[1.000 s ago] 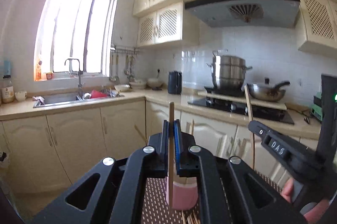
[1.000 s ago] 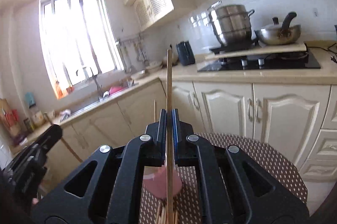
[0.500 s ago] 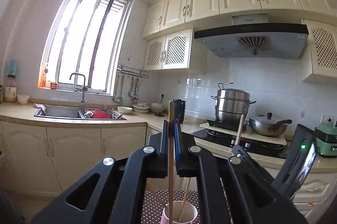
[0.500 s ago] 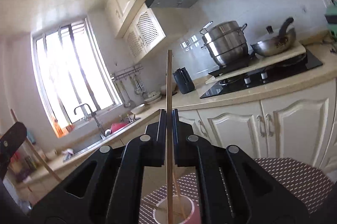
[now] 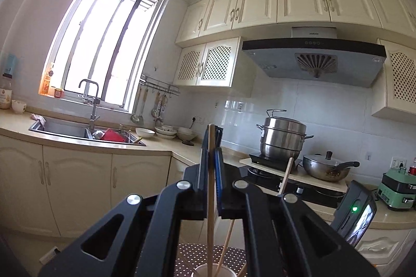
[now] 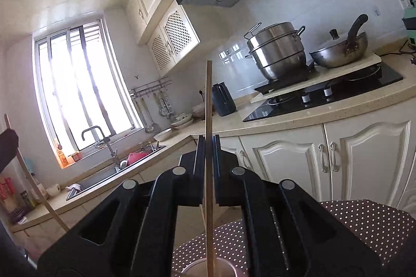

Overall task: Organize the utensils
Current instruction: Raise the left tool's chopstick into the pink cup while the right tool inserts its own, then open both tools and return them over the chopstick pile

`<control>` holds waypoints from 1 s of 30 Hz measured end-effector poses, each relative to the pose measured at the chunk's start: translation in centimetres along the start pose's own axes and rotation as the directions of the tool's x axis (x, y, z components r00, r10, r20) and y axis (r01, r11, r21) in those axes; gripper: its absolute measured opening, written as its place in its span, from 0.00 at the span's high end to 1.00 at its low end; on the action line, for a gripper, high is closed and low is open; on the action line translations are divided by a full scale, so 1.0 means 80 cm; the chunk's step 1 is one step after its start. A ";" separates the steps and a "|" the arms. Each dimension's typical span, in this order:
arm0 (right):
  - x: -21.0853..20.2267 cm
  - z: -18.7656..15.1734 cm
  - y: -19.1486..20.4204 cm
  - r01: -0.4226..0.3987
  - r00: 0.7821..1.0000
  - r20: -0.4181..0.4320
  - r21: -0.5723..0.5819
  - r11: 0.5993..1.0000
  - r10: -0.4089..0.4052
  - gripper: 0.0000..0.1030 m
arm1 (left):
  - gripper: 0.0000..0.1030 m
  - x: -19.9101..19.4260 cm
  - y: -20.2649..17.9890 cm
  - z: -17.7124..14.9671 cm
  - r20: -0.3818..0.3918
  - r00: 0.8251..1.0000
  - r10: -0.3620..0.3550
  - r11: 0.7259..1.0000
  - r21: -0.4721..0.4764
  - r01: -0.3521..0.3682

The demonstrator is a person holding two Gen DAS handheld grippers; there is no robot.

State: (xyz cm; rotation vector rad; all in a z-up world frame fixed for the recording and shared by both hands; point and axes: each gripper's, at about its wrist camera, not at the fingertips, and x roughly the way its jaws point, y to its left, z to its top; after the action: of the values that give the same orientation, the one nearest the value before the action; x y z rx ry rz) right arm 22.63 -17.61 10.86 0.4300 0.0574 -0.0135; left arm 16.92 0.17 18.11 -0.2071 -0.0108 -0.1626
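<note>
Both grippers point level, left gripper point(image 5: 212, 160) and right gripper point(image 6: 208, 160) each clamped on an upright chopstick point(image 5: 210, 188). Cup point(image 5: 212, 270) at 6 o'clock, lower in view than a second ago.

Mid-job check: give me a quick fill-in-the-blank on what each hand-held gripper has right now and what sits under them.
1. The left hand-held gripper is shut on a wooden ____, held upright.
2. Below the right hand-held gripper, its chopstick points down toward the open mouth of a ____.
3. The tablecloth under the gripper is brown with white ____.
4. On the stove behind, a steel steamer pot stands beside a ____ with a black handle.

Missing words: chopstick; cup; dots; wok
</note>
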 end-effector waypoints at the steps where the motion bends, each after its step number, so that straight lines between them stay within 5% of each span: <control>1: 0.002 -0.002 -0.001 0.002 1.000 -0.003 -0.002 1.000 -0.002 0.94 | 0.95 0.005 0.000 -0.003 -0.004 1.000 -0.003 1.000 0.001 0.003; 10: 0.022 -0.039 -0.002 -0.009 0.994 -0.114 -0.132 0.991 -0.006 0.94 | 0.95 0.040 0.010 -0.049 -0.099 0.995 0.003 1.000 0.031 0.000; 15: 0.018 -0.053 -0.004 -0.080 0.971 -0.236 -0.188 0.979 0.034 0.93 | 0.93 0.042 0.019 -0.082 -0.160 0.987 0.025 0.996 0.090 -0.010; 17: 0.014 -0.057 -0.003 -0.091 0.962 -0.270 -0.220 0.971 0.029 0.93 | 0.71 0.039 0.022 -0.091 -0.175 0.984 0.031 0.994 0.110 -0.012; 20: 0.005 -0.064 -0.005 -0.097 0.948 -0.318 -0.257 0.962 0.011 0.66 | 0.61 0.030 0.029 -0.106 -0.191 0.981 0.040 0.990 0.139 -0.014; 21: 0.000 -0.064 -0.007 -0.089 0.951 -0.309 -0.266 0.960 0.003 0.40 | 0.61 0.028 0.032 -0.110 -0.202 0.978 0.046 0.989 0.146 -0.017; 22: -0.008 -0.065 -0.009 -0.073 0.959 -0.284 -0.279 0.958 -0.010 0.35 | 0.60 0.026 0.034 -0.112 -0.209 0.977 0.050 0.989 0.148 -0.019; 24: -0.024 -0.067 -0.013 -0.020 0.969 -0.240 -0.312 0.950 -0.059 0.35 | 0.60 0.021 0.039 -0.119 -0.225 0.973 0.058 0.989 0.148 -0.025; 30: -0.044 -0.071 -0.022 -0.023 0.957 -0.281 -0.317 0.948 -0.070 0.35 | 0.60 0.008 0.044 -0.124 -0.236 0.969 0.078 0.988 0.150 -0.043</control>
State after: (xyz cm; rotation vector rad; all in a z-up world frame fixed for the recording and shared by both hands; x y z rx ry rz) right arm 18.80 -16.83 5.16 0.1048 0.3493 0.0349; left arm 18.09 1.42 7.69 -0.0420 0.2259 -0.1248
